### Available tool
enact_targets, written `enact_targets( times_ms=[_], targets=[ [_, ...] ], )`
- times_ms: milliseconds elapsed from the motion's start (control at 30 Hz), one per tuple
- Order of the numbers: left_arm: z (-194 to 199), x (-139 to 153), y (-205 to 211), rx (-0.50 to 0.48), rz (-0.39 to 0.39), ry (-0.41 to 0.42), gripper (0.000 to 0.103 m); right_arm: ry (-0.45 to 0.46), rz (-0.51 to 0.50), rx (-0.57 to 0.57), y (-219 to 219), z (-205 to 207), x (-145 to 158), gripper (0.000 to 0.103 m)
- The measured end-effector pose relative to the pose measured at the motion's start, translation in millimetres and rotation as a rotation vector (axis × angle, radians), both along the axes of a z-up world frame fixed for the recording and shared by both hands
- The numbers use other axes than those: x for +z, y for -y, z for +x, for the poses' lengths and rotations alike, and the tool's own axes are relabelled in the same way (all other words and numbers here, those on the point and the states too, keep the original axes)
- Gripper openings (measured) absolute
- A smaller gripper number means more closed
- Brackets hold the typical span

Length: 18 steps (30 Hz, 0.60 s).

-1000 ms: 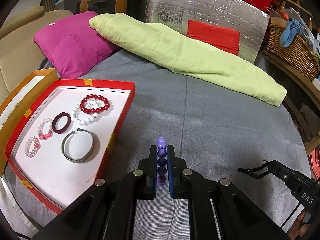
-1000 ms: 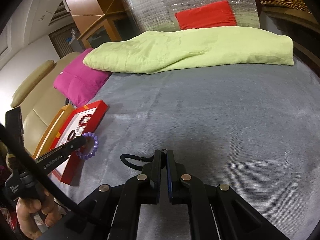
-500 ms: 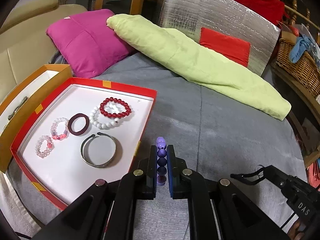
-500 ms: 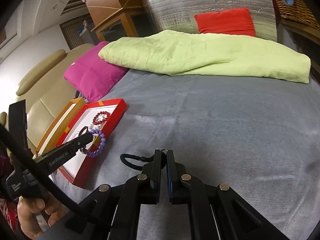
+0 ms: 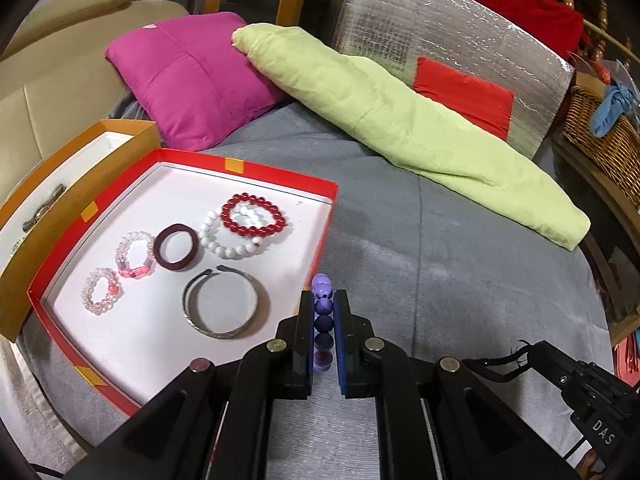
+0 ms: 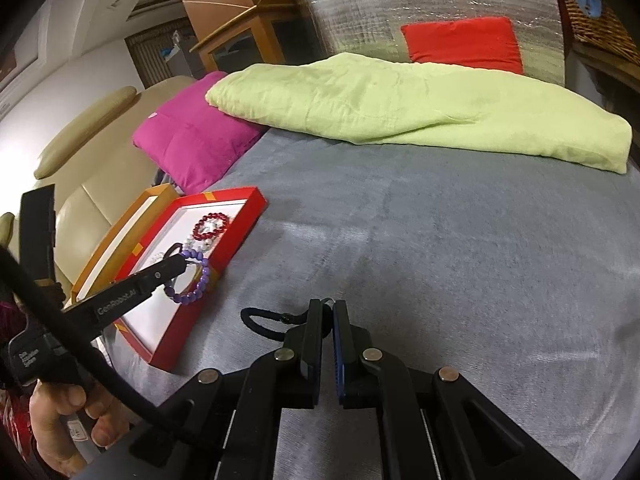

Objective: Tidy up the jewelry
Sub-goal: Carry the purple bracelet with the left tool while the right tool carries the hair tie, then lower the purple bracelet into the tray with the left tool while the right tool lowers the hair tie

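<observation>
My left gripper [image 5: 323, 304] is shut on a purple bead bracelet [image 5: 322, 312] and holds it just above the right rim of the red tray [image 5: 326, 224]; the bracelet also shows in the right wrist view [image 6: 192, 280]. The tray holds a red bead bracelet [image 5: 254, 216], a white bead bracelet [image 5: 224, 240], a dark ring bangle [image 5: 177, 247], a metal cuff [image 5: 222, 306] and two pink bead bracelets [image 5: 134, 254]. My right gripper [image 6: 328, 312] is shut on a black hair tie [image 6: 264, 322] low over the grey cover.
An orange box [image 5: 76, 168] sits left of the tray. A magenta cushion [image 5: 192, 84], a green rolled blanket [image 5: 400, 120] and a foil panel [image 5: 460, 40] lie at the back. A wicker basket [image 5: 600, 124] stands at the right. Grey cover [image 6: 460, 260] spreads between.
My left gripper has moved left with the purple bracelet, from over the grey cover to the tray's right rim. The right gripper still holds the hair tie.
</observation>
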State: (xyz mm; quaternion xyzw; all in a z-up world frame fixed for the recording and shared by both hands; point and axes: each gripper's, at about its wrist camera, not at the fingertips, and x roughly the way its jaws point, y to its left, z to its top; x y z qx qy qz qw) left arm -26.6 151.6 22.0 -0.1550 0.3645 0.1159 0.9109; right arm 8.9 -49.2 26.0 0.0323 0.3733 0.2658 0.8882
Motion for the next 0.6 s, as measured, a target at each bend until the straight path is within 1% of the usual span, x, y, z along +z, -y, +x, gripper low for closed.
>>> enact_targets(
  times_ms=[333, 433, 600],
  targets=[
    [-6, -1, -26, 0.043, -0.025, -0.008, 0.009, 0.014, -0.021, 0.060, -37, -1, 8, 0.005],
    [-7, 2, -34, 0.063, -0.019, -0.002, 0.009, 0.019, -0.026, 0.073, -46, 0, 11, 0.005],
    [-12, 5, -58, 0.118, -0.024, 0.002, 0.009, 0.031, -0.026, 0.093, -62, 2, 18, 0.005]
  ],
)
